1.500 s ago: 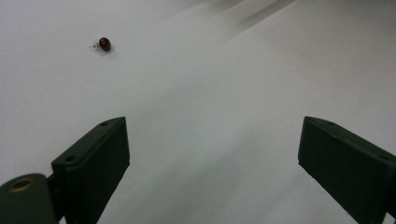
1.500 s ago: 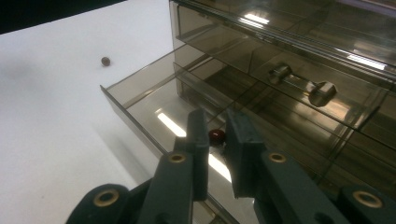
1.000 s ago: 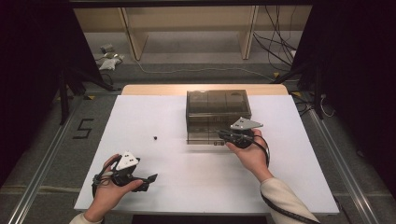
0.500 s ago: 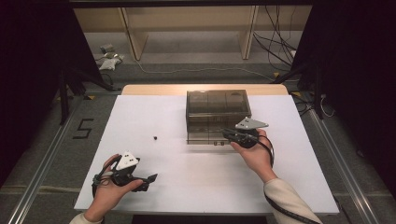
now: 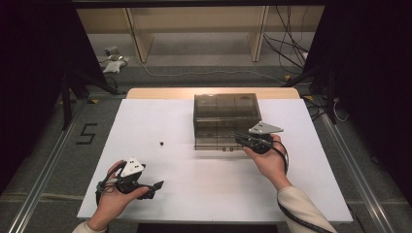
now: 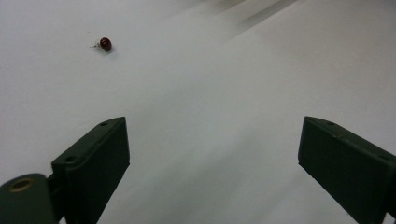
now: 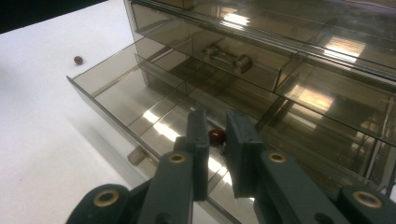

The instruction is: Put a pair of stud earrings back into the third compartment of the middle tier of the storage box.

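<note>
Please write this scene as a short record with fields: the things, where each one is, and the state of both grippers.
table: white top
box: smoky clear drawer box, far middle of the table
drawer: lowest drawer pulled out, with dividers
bead 1: small dark red bead between the right gripper's jaws, over the open drawer
bead 2: second dark red bead lying loose on the table, left of the box
right gripper: nearly closed around bead 1
left gripper: open, holding nothing, near the front left of the table
</note>
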`<state>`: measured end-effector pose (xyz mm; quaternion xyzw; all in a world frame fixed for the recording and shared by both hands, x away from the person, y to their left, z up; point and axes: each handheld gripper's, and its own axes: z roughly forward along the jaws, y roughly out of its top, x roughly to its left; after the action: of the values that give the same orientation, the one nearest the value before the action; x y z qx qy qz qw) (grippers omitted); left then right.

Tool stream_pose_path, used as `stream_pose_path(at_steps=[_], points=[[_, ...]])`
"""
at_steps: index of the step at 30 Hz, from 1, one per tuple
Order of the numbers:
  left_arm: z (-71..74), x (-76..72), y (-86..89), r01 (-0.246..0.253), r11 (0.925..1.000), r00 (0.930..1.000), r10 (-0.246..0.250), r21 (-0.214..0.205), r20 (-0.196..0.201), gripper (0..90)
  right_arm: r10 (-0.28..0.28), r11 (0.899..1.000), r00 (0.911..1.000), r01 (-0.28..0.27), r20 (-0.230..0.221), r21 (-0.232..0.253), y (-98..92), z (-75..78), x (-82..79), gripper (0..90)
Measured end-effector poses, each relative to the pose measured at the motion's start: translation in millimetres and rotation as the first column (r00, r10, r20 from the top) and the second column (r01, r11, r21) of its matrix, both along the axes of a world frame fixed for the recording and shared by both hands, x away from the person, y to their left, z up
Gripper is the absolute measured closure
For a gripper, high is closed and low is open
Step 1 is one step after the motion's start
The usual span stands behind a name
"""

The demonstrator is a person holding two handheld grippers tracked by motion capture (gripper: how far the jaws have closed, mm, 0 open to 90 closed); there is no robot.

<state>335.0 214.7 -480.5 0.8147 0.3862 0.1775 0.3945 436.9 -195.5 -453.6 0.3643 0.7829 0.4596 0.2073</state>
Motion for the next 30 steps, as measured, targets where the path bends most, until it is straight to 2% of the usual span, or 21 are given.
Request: stream_pose_path(at_steps=[14,30], points=[[0.1,0.0,0.0,-0.001,1.0000,1.0000,0.001,-0.001,0.000,9.0,-0.036,0.999,0.9993,0.036,-0.006,0.006,-13.4,0.9,0.1,80.8],[0.4,0.0,0.4,-0.002,1.0000,1.0000,0.002,0.000,0.002,9.0,-0.065,0.998,0.9979,0.065,-0.008,-0.016,-22.7,-2.2,3.7,80.4]])
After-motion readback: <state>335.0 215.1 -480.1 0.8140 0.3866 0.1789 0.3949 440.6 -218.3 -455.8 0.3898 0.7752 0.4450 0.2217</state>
